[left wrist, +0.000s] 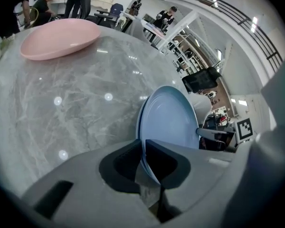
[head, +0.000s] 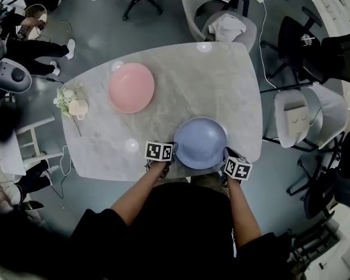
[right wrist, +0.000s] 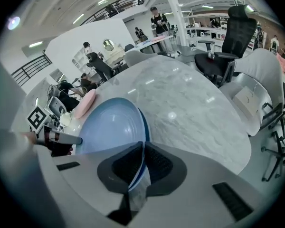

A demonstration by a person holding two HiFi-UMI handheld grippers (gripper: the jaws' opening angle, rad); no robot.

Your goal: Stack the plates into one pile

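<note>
A blue plate (head: 200, 143) sits at the near edge of the marble table (head: 221, 86), held from both sides. My left gripper (head: 170, 154) is shut on its left rim, and my right gripper (head: 226, 158) is shut on its right rim. In the left gripper view the blue plate (left wrist: 169, 122) runs edge-on between the jaws; the right gripper view shows the same plate (right wrist: 111, 125) pinched at its rim. A pink plate (head: 131, 87) lies apart at the table's far left, also seen as the pink plate (left wrist: 59, 38) beyond the left gripper.
A small bunch of pale flowers (head: 71, 102) lies at the table's left edge. Office chairs (head: 221, 16) stand behind the table and a white chair (head: 297, 118) to its right. A seated person's legs (head: 35, 51) show at the far left.
</note>
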